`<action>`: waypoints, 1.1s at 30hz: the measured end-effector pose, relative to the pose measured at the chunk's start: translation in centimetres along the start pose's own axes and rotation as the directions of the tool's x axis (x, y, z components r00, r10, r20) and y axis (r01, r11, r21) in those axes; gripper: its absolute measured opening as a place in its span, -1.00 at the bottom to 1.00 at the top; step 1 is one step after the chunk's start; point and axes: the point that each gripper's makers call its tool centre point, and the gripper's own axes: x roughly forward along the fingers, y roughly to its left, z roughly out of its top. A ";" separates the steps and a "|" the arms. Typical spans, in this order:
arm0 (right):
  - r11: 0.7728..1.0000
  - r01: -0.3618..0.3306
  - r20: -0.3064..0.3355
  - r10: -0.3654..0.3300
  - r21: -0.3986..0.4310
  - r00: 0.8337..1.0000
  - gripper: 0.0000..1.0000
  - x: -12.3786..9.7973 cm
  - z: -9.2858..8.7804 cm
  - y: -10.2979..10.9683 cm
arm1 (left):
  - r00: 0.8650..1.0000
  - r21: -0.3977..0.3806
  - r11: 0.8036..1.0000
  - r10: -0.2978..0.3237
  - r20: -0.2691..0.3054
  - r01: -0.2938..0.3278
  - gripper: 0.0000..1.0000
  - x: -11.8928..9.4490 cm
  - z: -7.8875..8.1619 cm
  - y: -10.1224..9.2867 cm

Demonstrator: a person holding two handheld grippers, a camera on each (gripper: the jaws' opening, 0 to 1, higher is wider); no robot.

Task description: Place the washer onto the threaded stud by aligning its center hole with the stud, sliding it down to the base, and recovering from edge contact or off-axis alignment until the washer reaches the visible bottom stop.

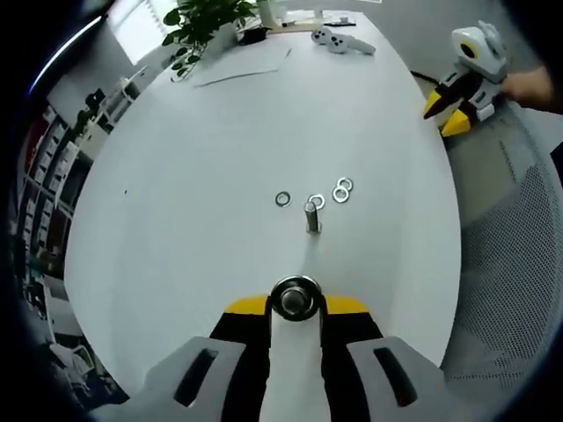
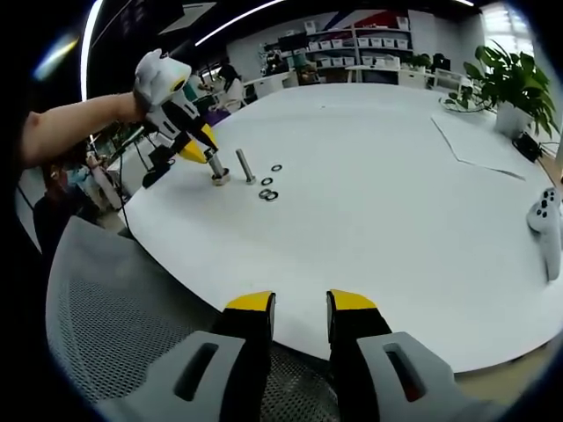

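A threaded stud (image 1: 312,215) stands upright on the white table (image 1: 220,132), also seen as the stud (image 2: 244,165) in the right gripper view. Several loose washers lie flat by it: one washer (image 1: 282,199) to its left, another (image 1: 317,201) just behind it, a pair (image 1: 341,190) to the right. My left gripper (image 1: 296,305) is shut on a second metal bolt (image 1: 296,297), whose wide base (image 2: 220,180) rests on the table beside the stud; the left gripper (image 2: 204,145) comes down on it at a slant. My right gripper (image 2: 301,303) hangs open and empty over the table's near edge.
A grey mesh chair (image 2: 114,325) sits below the right gripper. A white controller (image 1: 339,40), a paper sheet (image 1: 242,70) and a potted plant (image 1: 207,22) lie at the far end. The right gripper (image 1: 466,79), in a hand, hovers beyond the table's edge.
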 end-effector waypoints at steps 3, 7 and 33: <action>1.000 0.000 0.001 0.000 0.001 1.000 -0.48 0.0 0.0 0.0 | 1.000 0.005 1.000 -0.008 -0.016 0.008 -0.64 0.5 -0.4 -0.1; 1.000 -0.001 0.004 0.001 0.002 1.000 -0.48 0.0 0.1 0.0 | 1.000 -0.001 1.000 -0.017 -0.023 0.017 -0.64 0.8 -0.5 -0.3; 1.000 0.003 0.005 -0.003 0.005 1.000 -0.48 0.0 0.0 -0.1 | 0.996 -0.012 0.999 -0.050 -0.070 0.049 -0.64 3.0 -1.3 -0.5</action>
